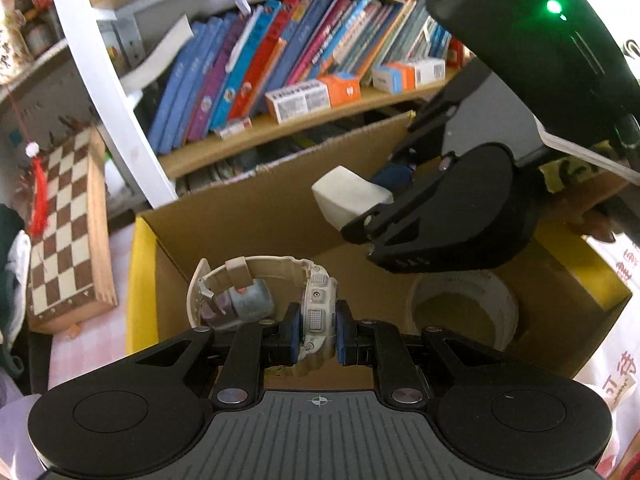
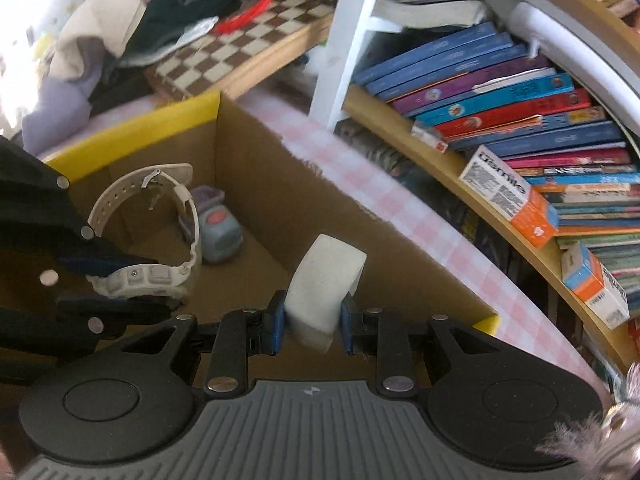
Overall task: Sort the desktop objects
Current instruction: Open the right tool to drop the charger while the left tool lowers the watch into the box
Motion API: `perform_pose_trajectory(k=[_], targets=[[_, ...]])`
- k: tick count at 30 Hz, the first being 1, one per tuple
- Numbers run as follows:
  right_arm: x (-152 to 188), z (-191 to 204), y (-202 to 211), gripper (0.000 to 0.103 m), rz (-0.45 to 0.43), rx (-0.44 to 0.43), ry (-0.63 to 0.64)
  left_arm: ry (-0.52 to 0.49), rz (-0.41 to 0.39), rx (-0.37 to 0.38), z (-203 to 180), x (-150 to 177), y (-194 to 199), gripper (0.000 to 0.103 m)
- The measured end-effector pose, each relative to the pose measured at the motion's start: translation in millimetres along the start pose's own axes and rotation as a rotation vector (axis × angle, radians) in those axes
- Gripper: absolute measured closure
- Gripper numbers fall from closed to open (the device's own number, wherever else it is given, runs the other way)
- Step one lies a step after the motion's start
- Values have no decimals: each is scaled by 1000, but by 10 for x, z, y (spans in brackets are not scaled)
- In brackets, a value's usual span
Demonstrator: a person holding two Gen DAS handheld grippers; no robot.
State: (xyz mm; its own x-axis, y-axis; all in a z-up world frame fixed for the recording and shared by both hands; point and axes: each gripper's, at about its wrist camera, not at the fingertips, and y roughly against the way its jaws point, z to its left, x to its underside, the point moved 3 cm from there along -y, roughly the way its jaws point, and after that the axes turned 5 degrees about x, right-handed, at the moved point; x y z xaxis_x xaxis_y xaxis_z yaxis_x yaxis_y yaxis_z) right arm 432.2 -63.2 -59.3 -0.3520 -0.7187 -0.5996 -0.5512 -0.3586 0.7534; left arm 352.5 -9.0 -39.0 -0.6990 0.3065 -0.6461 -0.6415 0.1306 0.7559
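Note:
An open cardboard box with a yellow outer rim (image 1: 140, 272) (image 2: 160, 120) lies below both grippers. My left gripper (image 1: 317, 334) is shut on the case of a white digital watch (image 1: 318, 312), whose strap loops to the left over the box. My right gripper (image 2: 313, 320) is shut on a white wedge-shaped block (image 2: 324, 280) above the box. In the left wrist view the right gripper (image 1: 380, 196) holds the block (image 1: 344, 196) to the upper right. In the right wrist view the left gripper (image 2: 120, 284) and the watch (image 2: 148, 276) are at the left. A small grey and purple gadget (image 2: 218, 232) (image 1: 248, 304) lies on the box floor.
A white tape roll (image 1: 464, 312) sits in the box's right part. A chessboard (image 1: 68, 232) (image 2: 248, 44) leans beside the box. Behind it, a shelf holds books (image 1: 280, 60) (image 2: 520, 92) and small cartons. Clothes (image 2: 120, 32) are piled beyond. A pink checked cloth (image 2: 400, 200) covers the table.

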Motion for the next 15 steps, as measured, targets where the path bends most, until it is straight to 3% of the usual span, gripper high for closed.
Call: perform_pose_trajectory(k=[15], targets=[[-122, 173, -248, 78, 78, -10, 194, 16, 56, 36, -3, 19, -34, 87]])
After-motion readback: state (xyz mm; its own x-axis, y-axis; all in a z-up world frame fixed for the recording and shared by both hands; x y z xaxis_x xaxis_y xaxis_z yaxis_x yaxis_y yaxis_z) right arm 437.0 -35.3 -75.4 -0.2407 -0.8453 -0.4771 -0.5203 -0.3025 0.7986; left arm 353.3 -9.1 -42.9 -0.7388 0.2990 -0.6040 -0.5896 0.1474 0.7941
